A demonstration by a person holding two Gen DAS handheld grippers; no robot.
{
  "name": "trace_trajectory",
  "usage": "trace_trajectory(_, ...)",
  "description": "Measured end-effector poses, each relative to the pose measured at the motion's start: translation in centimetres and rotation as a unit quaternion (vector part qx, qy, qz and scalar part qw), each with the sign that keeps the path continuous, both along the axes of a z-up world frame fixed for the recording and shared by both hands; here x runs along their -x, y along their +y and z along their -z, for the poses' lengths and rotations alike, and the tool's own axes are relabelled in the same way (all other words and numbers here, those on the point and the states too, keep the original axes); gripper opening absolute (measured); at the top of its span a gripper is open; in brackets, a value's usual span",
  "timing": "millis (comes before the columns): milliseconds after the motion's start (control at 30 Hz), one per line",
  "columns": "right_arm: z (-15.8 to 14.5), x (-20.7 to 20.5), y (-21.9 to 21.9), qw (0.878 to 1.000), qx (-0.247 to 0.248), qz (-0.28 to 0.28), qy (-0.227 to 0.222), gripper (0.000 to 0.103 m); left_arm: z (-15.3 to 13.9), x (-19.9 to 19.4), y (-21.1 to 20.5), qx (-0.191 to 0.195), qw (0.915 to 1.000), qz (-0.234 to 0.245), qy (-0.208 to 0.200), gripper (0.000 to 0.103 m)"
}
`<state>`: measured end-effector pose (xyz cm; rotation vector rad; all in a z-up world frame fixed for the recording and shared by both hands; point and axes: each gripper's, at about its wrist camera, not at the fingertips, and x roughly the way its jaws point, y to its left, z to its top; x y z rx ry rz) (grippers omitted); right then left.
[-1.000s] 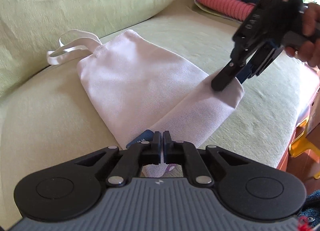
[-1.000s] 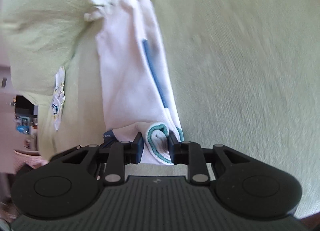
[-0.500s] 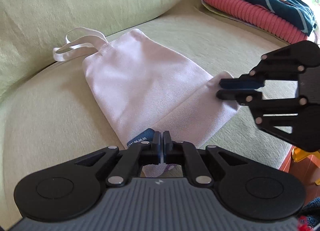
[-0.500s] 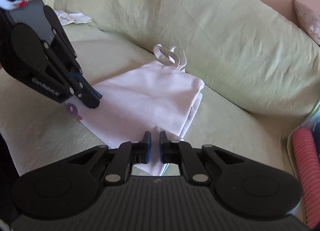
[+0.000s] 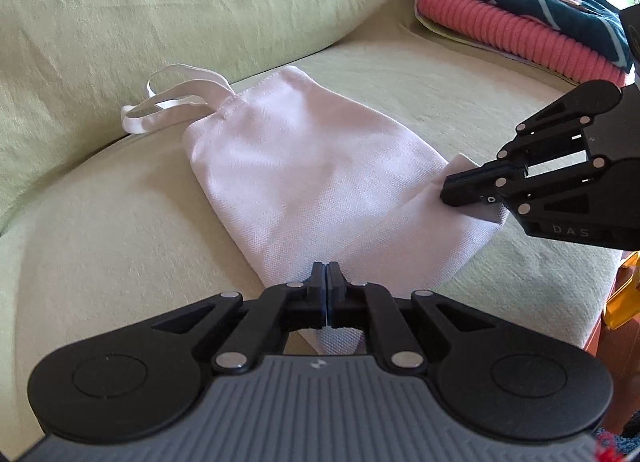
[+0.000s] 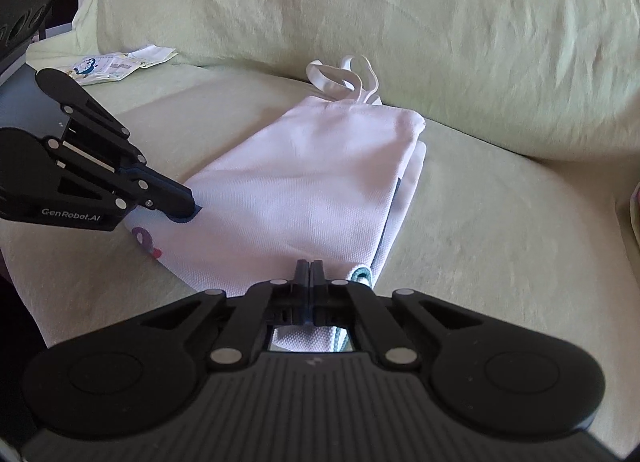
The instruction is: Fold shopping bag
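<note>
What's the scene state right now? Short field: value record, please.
surface: green sofa seat
bag: white shopping bag, folded lengthwise, lying flat
handles: white straps at the far end, toward the back cushion
left gripper: shut on the bag's near corner
right gripper: shut on the other near corner, jaws just closed
both corners: low, at the seat
other items: folded towels at the sofa's end; leaflet on the seat

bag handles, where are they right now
The white handles lie loose at the far end of the shopping bag, on the seat against the green sofa back cushion, away from both grippers.
</note>
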<state>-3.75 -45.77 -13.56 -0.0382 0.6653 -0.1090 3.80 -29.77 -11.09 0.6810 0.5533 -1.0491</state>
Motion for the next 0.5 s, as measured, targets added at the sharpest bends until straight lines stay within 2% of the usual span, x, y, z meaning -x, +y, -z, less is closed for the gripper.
trace_trajectory(67,-0.1,-0.1,-0.3,1.000,-0.009,-0.001,0.002,0.000,-0.6,2.0,1.3,-0.016,0.9964,0.045,-0.071,0.007)
trace_trajectory(133,0.0,-0.1,-0.8,1.000,-0.023,-0.003,0.002,0.000,-0.8,3.3,3.1,-0.013,0.9911,0.085,-0.102,0.010)
trace_trajectory(233,0.1,0.0,-0.8,1.000,-0.024,-0.006,0.002,0.000,0.0,4.9,5.0,-0.049,0.9758,0.141,-0.160,0.025)
trace_trajectory(267,0.1,0.0,-0.8,1.000,-0.024,-0.008,0.002,0.000,0.6,5.3,5.3,-0.067,0.9670,0.164,-0.184,0.029)
trace_trajectory(400,0.1,0.1,-0.9,1.000,-0.024,-0.015,0.003,0.000,2.4,6.2,5.1,-0.104,0.9348,0.220,-0.258,0.030)
trace_trajectory(467,0.1,-0.1,-1.1,1.000,-0.026,-0.018,0.004,0.000,3.5,6.5,4.6,-0.122,0.9087,0.251,-0.311,0.043)
trace_trajectory(500,0.1,-0.1,-1.2,0.999,-0.027,-0.020,0.006,0.000,3.9,6.4,4.5,-0.130,0.8998,0.260,-0.325,0.045)
